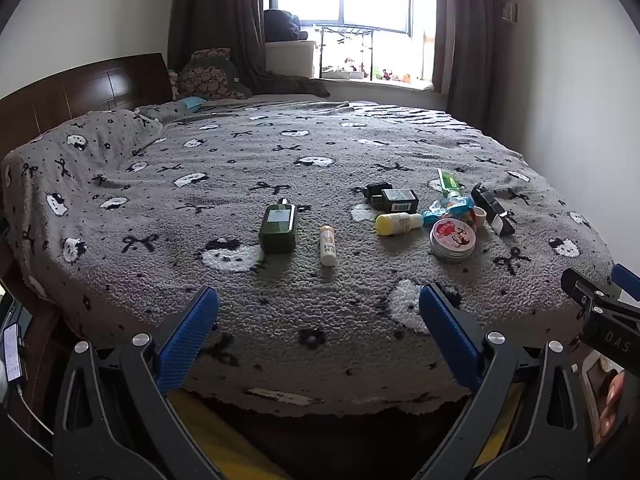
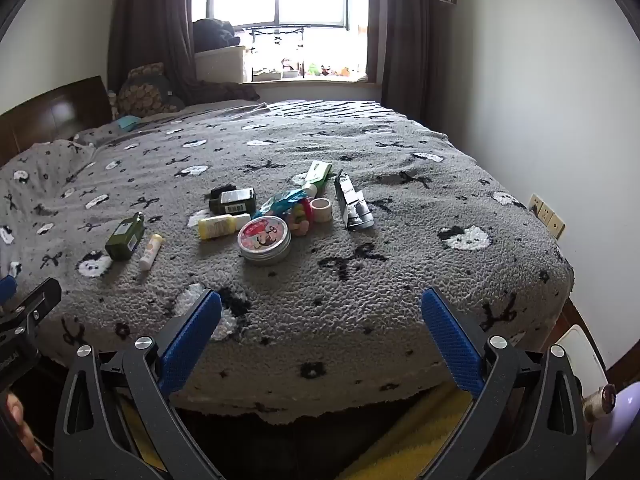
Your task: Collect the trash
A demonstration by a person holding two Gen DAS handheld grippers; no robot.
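Note:
Small items lie on a grey patterned bed. In the left wrist view: a dark green bottle (image 1: 278, 228), a small white tube (image 1: 327, 246), a yellow-capped bottle (image 1: 398, 223), a round pink-lidded tin (image 1: 453, 239), a blue snack wrapper (image 1: 448, 207), a black box (image 1: 493, 209). In the right wrist view the tin (image 2: 264, 240), the green bottle (image 2: 126, 237), a crumpled silver carton (image 2: 354, 206) and a tape roll (image 2: 321, 209) show. My left gripper (image 1: 318, 304) is open and empty above the bed's near edge. My right gripper (image 2: 320, 304) is open and empty likewise.
A headboard (image 1: 80, 92) and pillows (image 1: 208, 76) stand at the far left. A window sill with toys (image 2: 304, 70) lies beyond the bed. Wall sockets (image 2: 546, 214) sit on the right wall. A yellow surface (image 2: 408, 436) lies below the bed edge.

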